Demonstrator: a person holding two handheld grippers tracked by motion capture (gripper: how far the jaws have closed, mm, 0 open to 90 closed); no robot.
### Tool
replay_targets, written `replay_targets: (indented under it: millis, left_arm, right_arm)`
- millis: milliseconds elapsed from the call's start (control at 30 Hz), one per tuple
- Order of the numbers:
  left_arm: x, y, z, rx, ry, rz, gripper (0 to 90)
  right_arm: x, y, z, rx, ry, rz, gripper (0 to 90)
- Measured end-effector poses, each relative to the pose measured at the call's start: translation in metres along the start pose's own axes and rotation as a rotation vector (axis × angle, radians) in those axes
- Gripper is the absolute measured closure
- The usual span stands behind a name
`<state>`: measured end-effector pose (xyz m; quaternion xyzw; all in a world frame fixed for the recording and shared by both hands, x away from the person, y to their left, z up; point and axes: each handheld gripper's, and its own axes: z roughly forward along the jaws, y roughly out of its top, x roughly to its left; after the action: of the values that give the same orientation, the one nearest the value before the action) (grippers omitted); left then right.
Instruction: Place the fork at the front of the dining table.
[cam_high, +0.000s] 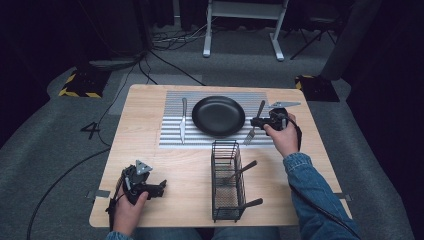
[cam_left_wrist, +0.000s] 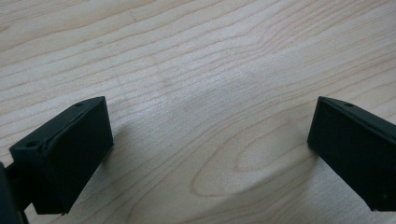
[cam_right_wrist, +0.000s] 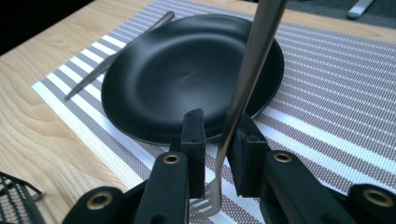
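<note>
On the worktop (cam_high: 150, 150), the left hand-held gripper (cam_high: 161, 187) rests spread wide over bare wood. One knife (cam_high: 183, 120), one black plate (cam_high: 218, 116) and one wire basket (cam_high: 226, 181) with two utensils follow — then the right hand-held gripper (cam_right_wrist: 219, 154) pinches one slim, shiny metal fork (cam_right_wrist: 252, 60) beside the plate, over the striped mat (cam_right_wrist: 336, 93).

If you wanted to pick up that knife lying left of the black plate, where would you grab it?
Probably the knife's handle, the end nearer the person, coming straight down from above. It lies flat on the striped placemat, lengthwise away from the person, so jaws closing across its narrow width should fit; the plate sits apart from it.
</note>
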<state>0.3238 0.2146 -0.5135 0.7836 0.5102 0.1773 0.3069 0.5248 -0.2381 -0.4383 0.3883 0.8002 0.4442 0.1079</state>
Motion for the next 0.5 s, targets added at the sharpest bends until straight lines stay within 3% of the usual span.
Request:
replay_targets:
  millis: [200,333,400,500]
  left_arm:
    - [0.0000,0.0000,0.0000,0.000,0.000,0.000,0.2]
    - [0.0000,0.0000,0.0000,0.000,0.000,0.000,0.2]
    - [0.0000,0.0000,0.0000,0.000,0.000,0.000,0.2]
    - [0.0000,0.0000,0.0000,0.000,0.000,0.000,0.2]
  right_arm:
    - [-0.0038,-0.0077,0.0056,0.011,-0.012,0.016,78.9]
    - [-0.0056,-0.0086,0.0046,0.019,-0.019,0.024,84.6]
    - [-0.0075,-0.0077,0.0030,0.026,0.006,0.055,86.7]
    - [-0.0087,-0.0046,0.0010,0.038,0.015,0.044,87.1]
